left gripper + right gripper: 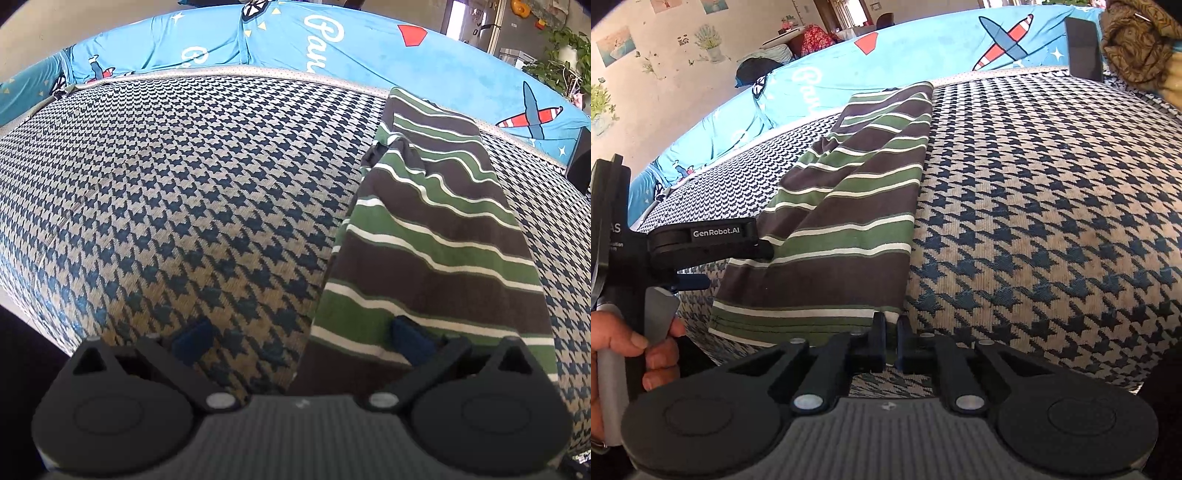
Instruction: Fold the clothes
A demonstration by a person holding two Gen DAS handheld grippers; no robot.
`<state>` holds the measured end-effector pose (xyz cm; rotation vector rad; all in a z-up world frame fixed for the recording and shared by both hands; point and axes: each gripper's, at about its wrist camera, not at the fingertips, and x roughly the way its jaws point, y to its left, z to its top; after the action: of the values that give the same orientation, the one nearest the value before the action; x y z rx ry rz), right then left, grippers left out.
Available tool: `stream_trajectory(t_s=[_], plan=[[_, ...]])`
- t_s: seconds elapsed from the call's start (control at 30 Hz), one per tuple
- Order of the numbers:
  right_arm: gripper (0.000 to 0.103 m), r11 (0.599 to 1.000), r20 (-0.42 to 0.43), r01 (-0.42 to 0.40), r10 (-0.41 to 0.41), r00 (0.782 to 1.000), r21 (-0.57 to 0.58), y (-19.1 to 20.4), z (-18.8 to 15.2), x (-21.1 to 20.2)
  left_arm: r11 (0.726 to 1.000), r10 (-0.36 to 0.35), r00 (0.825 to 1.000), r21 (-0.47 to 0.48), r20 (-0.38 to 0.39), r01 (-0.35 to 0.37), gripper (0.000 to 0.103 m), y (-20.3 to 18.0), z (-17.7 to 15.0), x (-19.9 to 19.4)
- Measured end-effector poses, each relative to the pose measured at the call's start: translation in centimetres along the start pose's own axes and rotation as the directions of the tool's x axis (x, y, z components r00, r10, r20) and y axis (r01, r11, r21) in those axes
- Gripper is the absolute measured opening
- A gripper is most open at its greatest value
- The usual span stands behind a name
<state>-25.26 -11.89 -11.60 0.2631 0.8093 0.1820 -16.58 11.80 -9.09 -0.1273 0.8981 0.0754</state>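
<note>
On the houndstooth cover the striped garment lies as a long narrow strip, its long axis running from the near hem away toward the blue airplane-print sheet. Right gripper: fingers together at the hem's near right corner, apparently pinching it. Left gripper: fingers apart, straddling the strip's left edge. Both sit at the near end; the far end lies straight ahead.

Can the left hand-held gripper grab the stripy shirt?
Probably yes. The left hand-held gripper is open, one finger already over the shirt edge, and nothing lies between them.
</note>
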Motion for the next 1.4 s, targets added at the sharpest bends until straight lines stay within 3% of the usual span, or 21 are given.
stream_trajectory(t_s=[0.13, 0.23, 0.37, 0.8, 1.0, 1.13, 1.4], plan=[[0.005, 1.0, -0.019, 0.015, -0.015, 1.0, 0.0, -0.1, -0.3, -0.2, 1.0, 0.01, 1.0, 0.008, -0.001, -0.01, 0.103, -0.2, -0.1, 0.2], [0.003, 0.997, -0.068, 0.075, -0.074, 0.995, -0.002, -0.3, -0.5, 0.5, 1.0, 0.019, 1.0, 0.011, -0.003, -0.019, 0.103, -0.2, -0.1, 0.2], [0.004, 0.997, -0.041, 0.047, -0.044, 0.998, 0.058, -1.1, -0.1, 0.0, 0.999, 0.028, 1.0, 0.019, -0.006, -0.028, 0.103, -0.4, -0.1, 0.3], [0.006, 0.998, 0.06, 0.034, -0.031, 0.998, -0.049, 1.0, 1.1, -0.5, 0.999, 0.034, 0.999, 0.043, -0.002, -0.034, 0.103, -0.6, -0.4, 0.3], [0.014, 0.996, 0.061, 0.002, 0.004, 0.998, -0.095, 2.1, 2.5, 0.3, 0.998, 0.045, 0.999, 0.052, -0.003, -0.045, 0.103, -0.9, -0.4, 0.3], [0.024, 0.993, 0.023, -0.009, 0.011, 1.0, -0.117, 2.6, 4.1, 1.5, 0.997, 0.049, 0.999, 0.053, -0.006, -0.049, 0.103, -0.9, -0.4, 0.3], [0.032, 0.982, -0.024, -0.009, 0.004, 1.0, -0.187, 2.5, 6.6, 3.4, 0.997, 0.05, 0.999, 0.054, -0.002, -0.049, 0.103, -0.9, -0.5, 0.2]])
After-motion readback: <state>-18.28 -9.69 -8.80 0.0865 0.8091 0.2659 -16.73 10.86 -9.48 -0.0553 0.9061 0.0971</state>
